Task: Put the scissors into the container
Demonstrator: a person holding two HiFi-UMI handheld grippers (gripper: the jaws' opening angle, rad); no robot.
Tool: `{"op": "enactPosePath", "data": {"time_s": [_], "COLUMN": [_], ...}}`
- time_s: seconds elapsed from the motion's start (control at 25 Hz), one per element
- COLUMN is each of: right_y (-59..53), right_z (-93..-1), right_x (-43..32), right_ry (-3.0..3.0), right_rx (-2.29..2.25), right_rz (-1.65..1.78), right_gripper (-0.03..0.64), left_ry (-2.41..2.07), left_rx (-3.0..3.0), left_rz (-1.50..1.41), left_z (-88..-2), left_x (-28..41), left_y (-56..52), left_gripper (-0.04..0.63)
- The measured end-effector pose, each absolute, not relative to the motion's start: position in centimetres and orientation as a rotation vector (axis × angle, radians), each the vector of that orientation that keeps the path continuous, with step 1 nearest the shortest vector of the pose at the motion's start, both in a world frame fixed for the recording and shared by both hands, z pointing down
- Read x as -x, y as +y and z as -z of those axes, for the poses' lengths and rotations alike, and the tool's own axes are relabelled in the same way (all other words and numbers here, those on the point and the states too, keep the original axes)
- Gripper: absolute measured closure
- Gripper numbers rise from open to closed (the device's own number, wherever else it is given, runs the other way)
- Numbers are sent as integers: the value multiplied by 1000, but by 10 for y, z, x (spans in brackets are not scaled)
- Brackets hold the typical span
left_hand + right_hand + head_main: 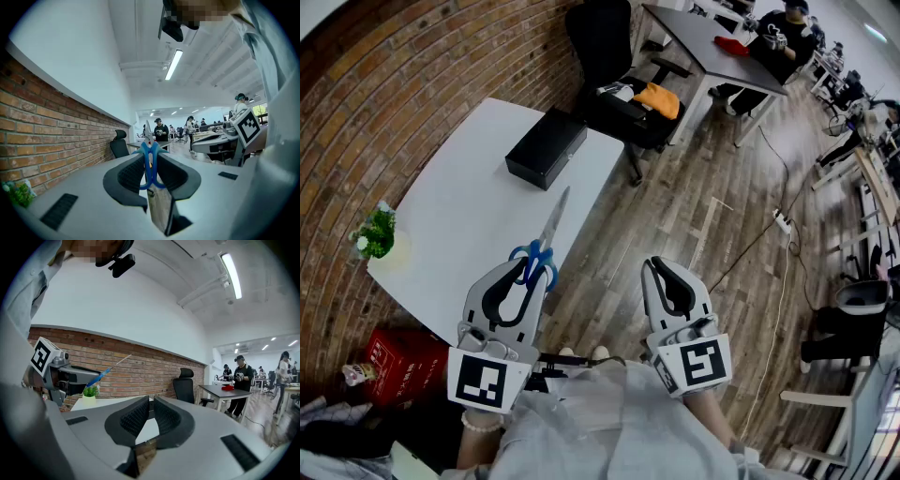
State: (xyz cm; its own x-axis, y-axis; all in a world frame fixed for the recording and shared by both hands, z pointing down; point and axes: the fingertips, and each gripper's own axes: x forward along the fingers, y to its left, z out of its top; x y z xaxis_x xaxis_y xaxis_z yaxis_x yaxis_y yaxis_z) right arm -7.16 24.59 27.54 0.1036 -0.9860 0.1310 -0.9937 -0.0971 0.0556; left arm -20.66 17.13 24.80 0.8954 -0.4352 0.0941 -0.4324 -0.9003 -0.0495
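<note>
Open-plan office. Ahead of the right gripper [151,403] jaws, to their right: black office chair [183,382], dark desk [224,391], person [240,375] standing behind it. Brick wall [140,366] beyond jaws; ceiling strip light [230,268] above.

Blue-handled scissors [547,231] in the left gripper [529,270]

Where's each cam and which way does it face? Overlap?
Head view: on the head, steeply down at the table; shows torso, right gripper, left gripper shut on scissors.
Left gripper view: along its jaws down the office; right gripper at right.
Right gripper view: along its shut, empty jaws toward the brick wall; left gripper at left.
Shared: scissors in all three.
</note>
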Motion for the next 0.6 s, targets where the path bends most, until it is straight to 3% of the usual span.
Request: {"op": "enactPosePath", "data": {"time_s": [0.6], "right_y": [245], "right_z": [-281], "right_x": [74], "right_ry": [-2010], "right_rx": [-2239], "right_rz": [-110], "right_gripper": [558], "left_ry": [672], "left_rx": [3023], "left_rz": [170], "left_z": [-251], "left_x": [207], "left_y": [169], "left_gripper": [491]}}
